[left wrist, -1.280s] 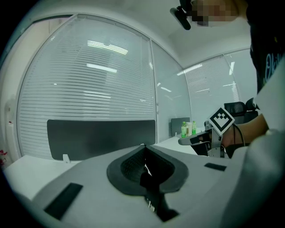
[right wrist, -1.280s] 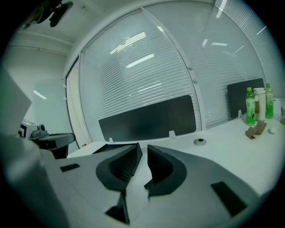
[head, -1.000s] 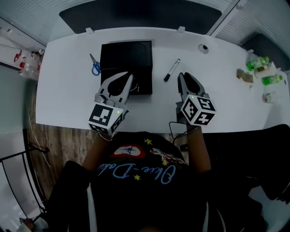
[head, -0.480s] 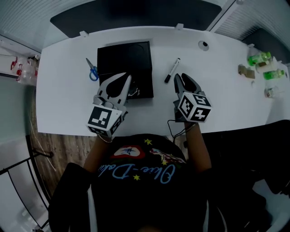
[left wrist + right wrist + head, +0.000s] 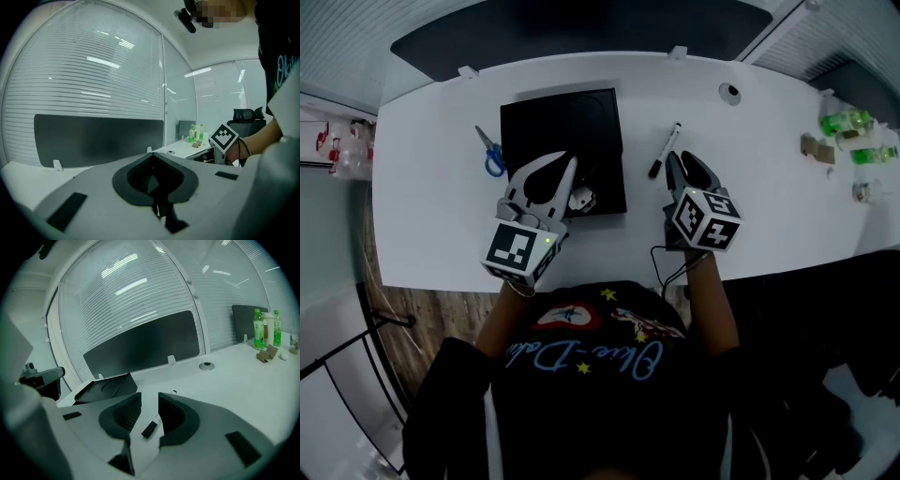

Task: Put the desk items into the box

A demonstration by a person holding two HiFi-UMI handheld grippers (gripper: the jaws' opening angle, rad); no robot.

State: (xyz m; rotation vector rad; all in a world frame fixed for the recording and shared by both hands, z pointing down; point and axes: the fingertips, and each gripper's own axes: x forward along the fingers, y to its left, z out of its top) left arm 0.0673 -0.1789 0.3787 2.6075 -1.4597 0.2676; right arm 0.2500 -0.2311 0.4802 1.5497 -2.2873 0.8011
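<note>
The jaws of the right gripper (image 5: 149, 397) have just been opening and stand wide apart, gripping nothing. The marker (image 5: 665, 150) lies on the tabletop (image 5: 759, 178) just ahead of them, right of the box (image 5: 562, 127). The jaws of the left gripper (image 5: 151, 157) are closed together and empty over the box's near part.

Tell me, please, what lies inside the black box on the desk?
The black box holds a pale item in its near right corner; I cannot tell what it is. The left gripper hangs over the near side, hiding what lies beneath.
</note>
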